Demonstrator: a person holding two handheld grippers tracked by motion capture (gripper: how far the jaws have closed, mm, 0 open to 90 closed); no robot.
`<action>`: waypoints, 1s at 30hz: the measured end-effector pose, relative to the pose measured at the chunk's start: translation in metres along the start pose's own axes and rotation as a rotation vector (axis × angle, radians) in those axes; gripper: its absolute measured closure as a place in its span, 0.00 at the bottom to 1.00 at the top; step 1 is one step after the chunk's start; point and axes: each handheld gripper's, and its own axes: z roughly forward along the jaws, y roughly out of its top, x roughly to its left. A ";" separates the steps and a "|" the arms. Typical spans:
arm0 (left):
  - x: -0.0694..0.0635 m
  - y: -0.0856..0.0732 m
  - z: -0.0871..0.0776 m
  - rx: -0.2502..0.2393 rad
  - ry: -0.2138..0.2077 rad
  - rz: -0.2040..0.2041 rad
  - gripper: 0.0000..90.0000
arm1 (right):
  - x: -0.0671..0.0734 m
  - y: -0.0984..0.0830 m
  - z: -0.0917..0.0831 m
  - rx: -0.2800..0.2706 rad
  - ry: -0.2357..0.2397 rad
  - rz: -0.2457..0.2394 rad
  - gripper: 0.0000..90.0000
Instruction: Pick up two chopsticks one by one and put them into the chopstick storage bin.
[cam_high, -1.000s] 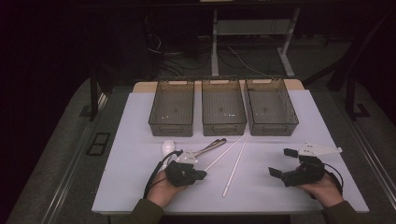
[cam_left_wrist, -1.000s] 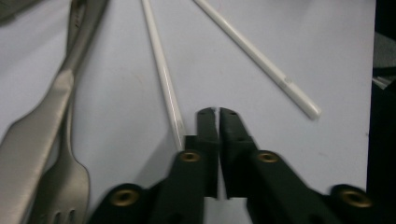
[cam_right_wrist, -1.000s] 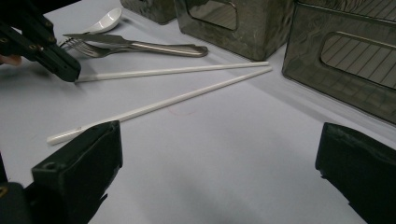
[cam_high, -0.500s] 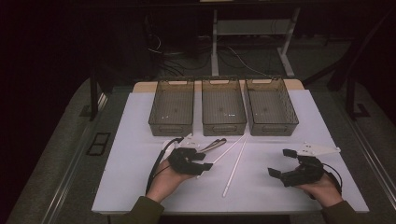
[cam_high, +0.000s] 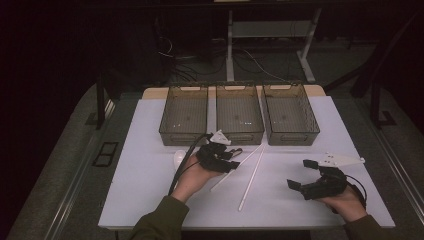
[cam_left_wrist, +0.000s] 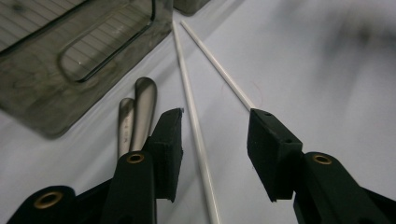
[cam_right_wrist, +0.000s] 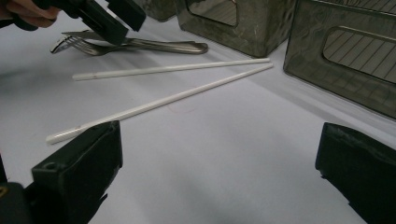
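Observation:
My left gripper (cam_high: 234, 160) hovers low over the table's middle, just in front of the bins. Its jaws have just opened from shut and then narrowed a little. In the left gripper view (cam_left_wrist: 215, 128) they stand apart over a white chopstick (cam_left_wrist: 194, 121) that lies on the table, untouched by the pads. A second chopstick (cam_left_wrist: 219, 72) lies to its right. Two metal cutlery handles (cam_left_wrist: 137, 107) lie beside the left jaw. My right gripper (cam_high: 300, 174) rests at the front right, wide open (cam_right_wrist: 219, 154) with nothing between its fingers.
Three smoky see-through bins (cam_high: 239, 114) stand in a row at the back of the white table (cam_high: 145, 200). A white spoon (cam_high: 178, 159) lies left of my left hand. From the right gripper view, a fork (cam_right_wrist: 88, 46) lies under the left gripper (cam_right_wrist: 116, 21).
My left hand has moved away from the table's front toward the bins and to the right, rising a little, and its jaws have opened. The right gripper has kept still.

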 end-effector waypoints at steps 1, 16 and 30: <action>0.000 0.006 0.007 0.043 -0.001 0.007 0.61 | 0.000 0.000 0.000 0.002 0.001 0.002 0.01; 0.003 0.021 0.042 0.174 0.020 0.010 0.80 | -0.001 0.000 -0.001 0.000 -0.002 0.008 0.01; 0.001 0.009 0.053 0.171 0.054 0.022 0.90 | -0.001 0.000 -0.001 -0.002 -0.004 0.007 0.01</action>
